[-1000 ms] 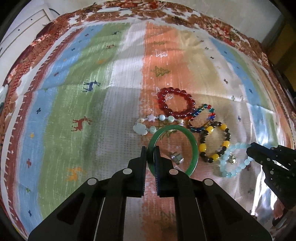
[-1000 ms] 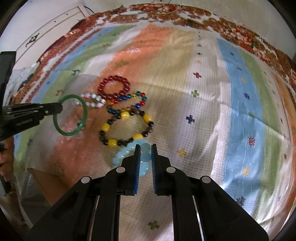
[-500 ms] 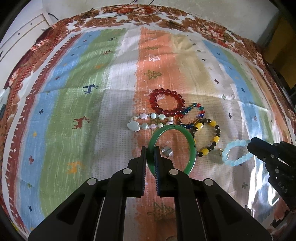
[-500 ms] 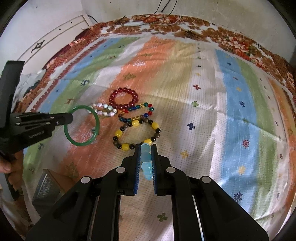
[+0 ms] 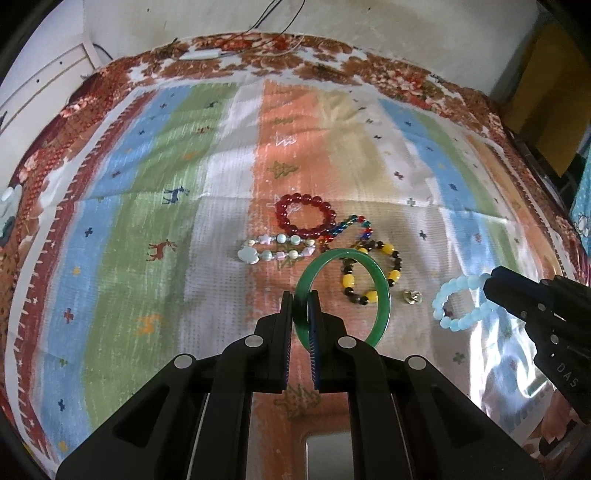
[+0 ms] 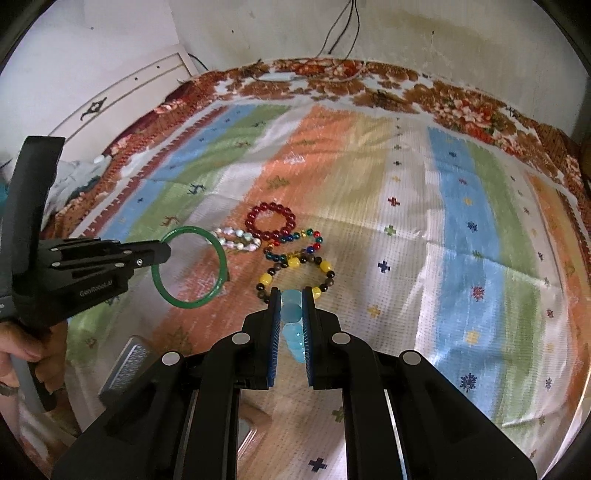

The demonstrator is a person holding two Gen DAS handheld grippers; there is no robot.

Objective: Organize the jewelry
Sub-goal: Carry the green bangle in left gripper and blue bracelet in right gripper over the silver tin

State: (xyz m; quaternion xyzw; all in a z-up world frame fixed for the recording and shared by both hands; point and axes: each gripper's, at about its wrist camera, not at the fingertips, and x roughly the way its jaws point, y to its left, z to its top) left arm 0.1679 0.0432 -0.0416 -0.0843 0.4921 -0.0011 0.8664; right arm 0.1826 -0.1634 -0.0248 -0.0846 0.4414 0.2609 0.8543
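Note:
My left gripper (image 5: 300, 300) is shut on a green bangle (image 5: 382, 291) and holds it above the striped cloth; the gripper (image 6: 162, 253) and bangle (image 6: 218, 275) also show in the right wrist view. My right gripper (image 6: 291, 295) is shut on a pale blue bead bracelet (image 6: 291, 323), lifted off the cloth; it shows at the right of the left wrist view (image 5: 448, 301). On the cloth lie a red bead bracelet (image 5: 286, 218), a white star bracelet (image 5: 275, 249), a multicolour bead bracelet (image 5: 360, 225), a yellow-and-black bracelet (image 5: 393, 275) and a small silver charm (image 5: 412, 296).
The striped cloth (image 5: 147, 221) covers a table with a floral border (image 5: 295, 55) at the back. A grey box edge (image 6: 127, 363) shows near the front, also low in the left wrist view (image 5: 327, 456). A wall and cables (image 6: 340, 33) lie behind.
Both grippers have risen and pulled back from the jewelry. The green bangle and the pale blue bracelet have come up off the cloth with them. The silver charm stays on the cloth.

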